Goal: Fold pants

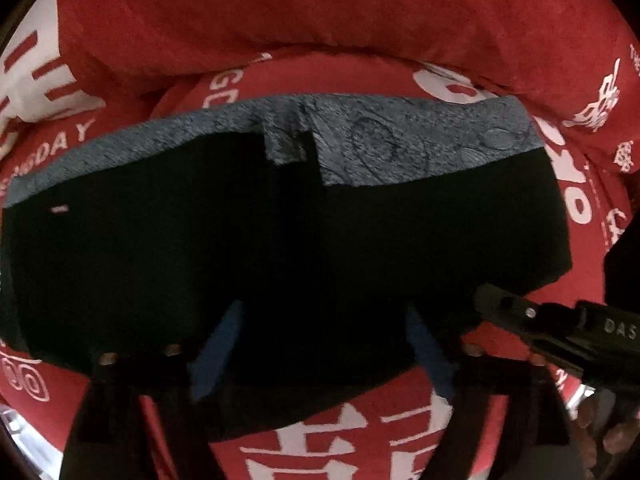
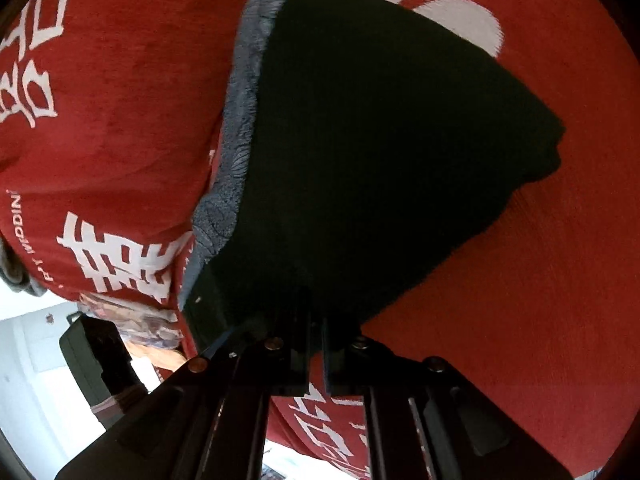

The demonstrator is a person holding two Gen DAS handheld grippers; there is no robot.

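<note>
A soft red cloth (image 1: 360, 12) printed with white characters covered the surface. On it lay your dark pants (image 1: 280, 240), folded thick, their grey patterned lining (image 1: 400, 148) showing along one edge. Your left gripper (image 1: 320, 344) stood wide at their near edge; your right gripper (image 2: 316, 356) was nearly closed, pinching the fabric.

red blanket (image 1: 360, 12) with white printed characters and lettering covers the whole support surface, bunched into a thick rolled fold along the far side in the left wrist view; dark pants (image 1: 280, 248) lie folded directly on it, flat, grey patterned lining (image 1: 400, 148) showing along the far edge; in the right wrist view same pants (image 2: 360, 140) on the red blanket (image 2: 540, 260), grey strip at the left edge
</note>
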